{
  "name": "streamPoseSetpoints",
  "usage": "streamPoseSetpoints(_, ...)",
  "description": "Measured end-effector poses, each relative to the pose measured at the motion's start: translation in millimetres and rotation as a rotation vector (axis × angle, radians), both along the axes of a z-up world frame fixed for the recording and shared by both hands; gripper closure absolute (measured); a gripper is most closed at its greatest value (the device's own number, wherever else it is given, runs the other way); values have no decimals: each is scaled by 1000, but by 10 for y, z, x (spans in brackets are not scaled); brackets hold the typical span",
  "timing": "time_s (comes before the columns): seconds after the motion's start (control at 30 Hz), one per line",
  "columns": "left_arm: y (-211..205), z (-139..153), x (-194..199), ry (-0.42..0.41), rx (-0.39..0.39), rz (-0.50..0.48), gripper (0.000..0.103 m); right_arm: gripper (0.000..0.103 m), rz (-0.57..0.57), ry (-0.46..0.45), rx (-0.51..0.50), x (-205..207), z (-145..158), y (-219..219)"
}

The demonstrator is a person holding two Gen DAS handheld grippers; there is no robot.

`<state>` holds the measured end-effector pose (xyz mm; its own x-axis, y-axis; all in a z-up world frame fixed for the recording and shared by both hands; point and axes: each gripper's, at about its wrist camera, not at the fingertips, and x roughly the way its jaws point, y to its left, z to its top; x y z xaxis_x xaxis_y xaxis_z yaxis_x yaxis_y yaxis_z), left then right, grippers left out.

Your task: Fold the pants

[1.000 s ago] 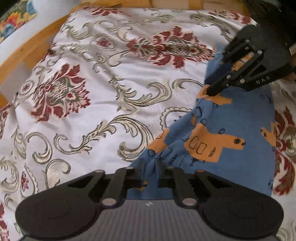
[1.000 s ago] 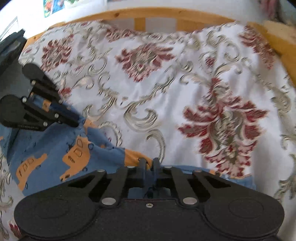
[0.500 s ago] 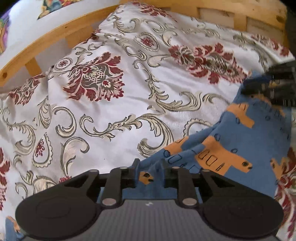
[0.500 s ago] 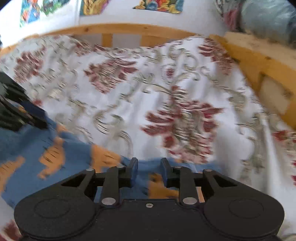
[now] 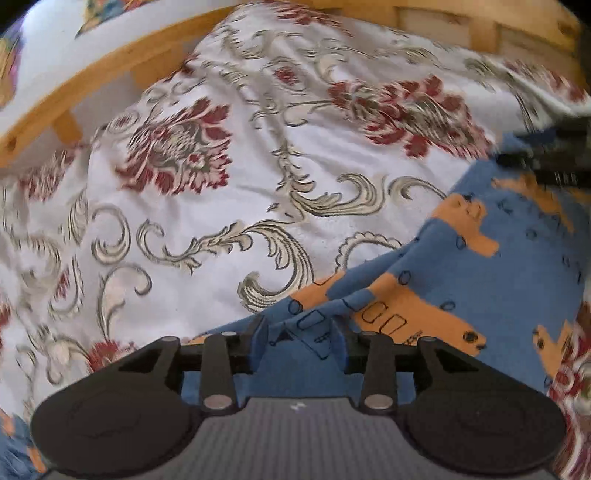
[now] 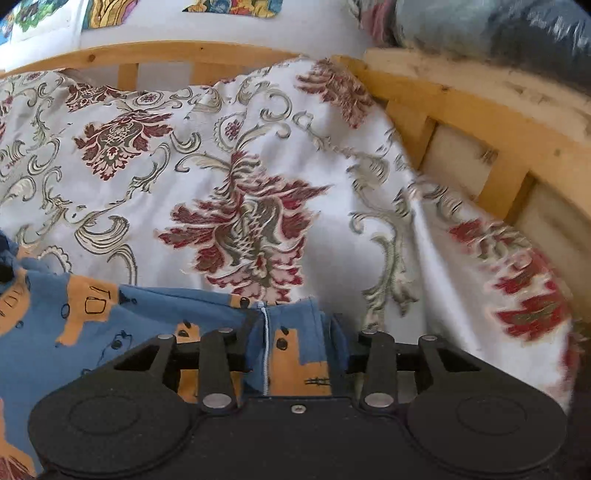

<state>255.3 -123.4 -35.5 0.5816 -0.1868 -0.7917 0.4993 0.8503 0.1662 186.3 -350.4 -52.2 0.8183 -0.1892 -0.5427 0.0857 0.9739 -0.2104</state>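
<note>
The blue pants (image 5: 491, 280) with orange prints lie on the floral bedspread (image 5: 229, 192), low and right in the left wrist view. My left gripper (image 5: 298, 334) hangs over their near corner. Its jaws are opening, and the cloth lies loose between them, touched by neither pad. The right gripper (image 5: 546, 162) shows as a dark blur at the pants' far edge. In the right wrist view the pants (image 6: 74, 332) fill the lower left. My right gripper (image 6: 295, 334) is opening too, and a white-stitched hem (image 6: 265, 347) lies slack between its fingers.
A wooden bed rail (image 6: 491, 122) runs along the right and the back (image 5: 110, 74) of the bed. Colourful pictures (image 6: 229, 5) hang on the white wall behind. A dark wrapped bundle (image 6: 498, 33) sits above the rail at top right.
Both grippers were shut on the pants' edge and have since spread, so the cloth now lies loose. The left view rolled, and the right view swung towards the bed's right rail.
</note>
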Motion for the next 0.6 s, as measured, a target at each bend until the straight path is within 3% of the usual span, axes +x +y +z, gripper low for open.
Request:
streamPoseSetpoints(0.1,24,87,21,0,-36,9,61,56,-42,-56,136,-339,200,-57)
streamPoseSetpoints(0.17,-12,204,47,-7,-57,-28,58,43,-88,-92,234,-601,271,-72)
streamPoseSetpoints(0.2,-54,272,67,-18,-70,-60,56,31,-126,-113,284,-733,293,-72)
streamPoseSetpoints(0.23,-125,358,96,-29,-80,-100,50,25,-165,-131,327,-845,294,-76)
streamPoseSetpoints(0.37,-511,622,310,6,-147,-256,32,26,-273,-133,489,-1128,190,-97)
streamPoseSetpoints(0.6,-1397,733,607,164,-173,-460,20,37,-355,-82,591,-1165,-47,-247)
